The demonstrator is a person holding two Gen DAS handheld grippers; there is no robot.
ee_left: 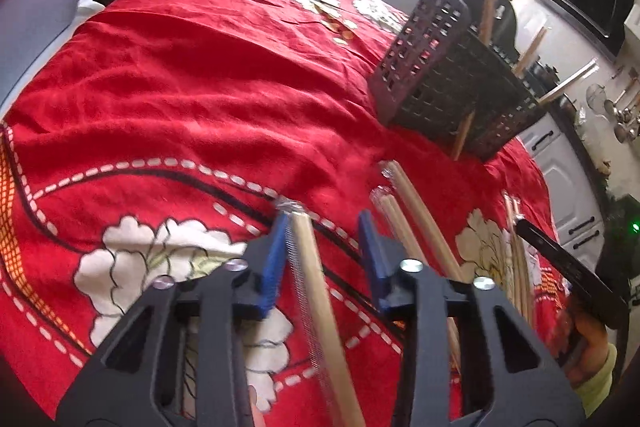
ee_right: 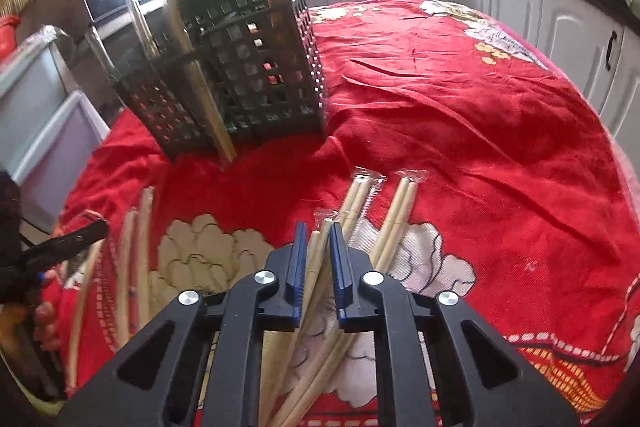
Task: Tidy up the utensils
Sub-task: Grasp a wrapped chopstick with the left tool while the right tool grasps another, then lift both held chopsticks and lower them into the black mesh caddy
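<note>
Both tongs sit over wrapped chopsticks on the red-clothed desk (ee_right: 460, 131): right tongs (ee_right: 319, 239) are clamped on one pair (ee_right: 316, 259), left tongs (ee_left: 326, 227) are narrow around another (ee_left: 308, 267), its wrapper against one pad. Several pairs (ee_right: 394, 219) lie loose just ahead. Farther back, the black basket (ee_right: 248, 75) already holds a few, so I'd judge the job partly done.

Both the left gripper (ee_left: 326, 223) and the right gripper (ee_right: 319, 233) have matte black angular linkage arms with triangular cut-outs, round silver screws at the pivots, and ribbed blue finger pads (ee_left: 276, 259). Beside the right gripper's black body, a pale yellow-green sleeve (ee_left: 596, 383) shows.
</note>
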